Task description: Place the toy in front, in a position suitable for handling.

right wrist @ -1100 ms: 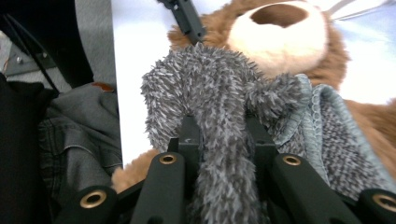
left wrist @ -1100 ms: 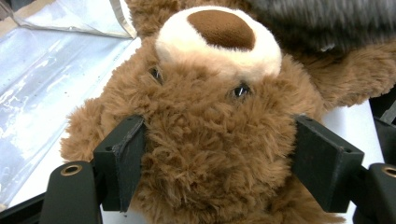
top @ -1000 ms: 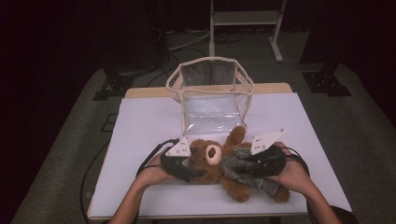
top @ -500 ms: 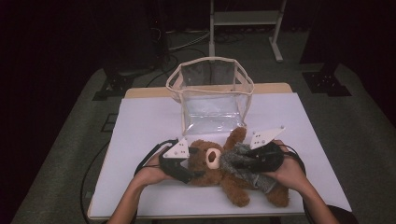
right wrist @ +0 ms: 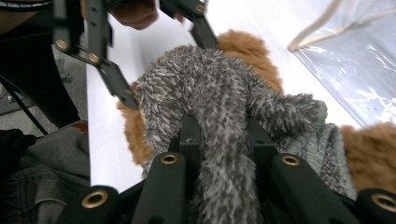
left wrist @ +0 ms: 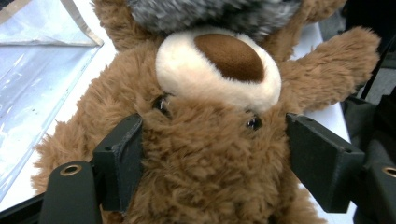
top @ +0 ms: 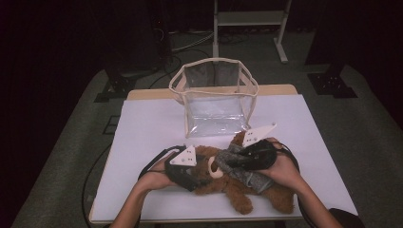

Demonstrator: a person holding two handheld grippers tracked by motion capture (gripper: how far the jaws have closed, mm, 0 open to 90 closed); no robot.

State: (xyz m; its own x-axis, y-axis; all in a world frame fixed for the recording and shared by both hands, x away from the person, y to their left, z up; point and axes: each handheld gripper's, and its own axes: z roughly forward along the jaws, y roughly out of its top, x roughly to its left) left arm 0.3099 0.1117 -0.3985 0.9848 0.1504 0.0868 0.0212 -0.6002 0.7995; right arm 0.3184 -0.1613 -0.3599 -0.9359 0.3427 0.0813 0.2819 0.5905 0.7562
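- Brown teddy bear lies on its back on the near part of the white bench, head to the left, legs to the near right.
- Grey fuzzy scarf wraps its neck & trails across the chest.
- Left gripper, held in the left hand, sits at the bear's head. In the left gripper view the jaws are clamped on either side of the face, fur bulging btwn them, cream muzzle just past them.
- Right gripper, held in the right hand, is over the bear's chest. In the right gripper view its jaws pinch a fold of the scarf btwn them.
- Clear plastic bag w/ cream trim stands upright & open-topped just beyond the bear, near the far edge.
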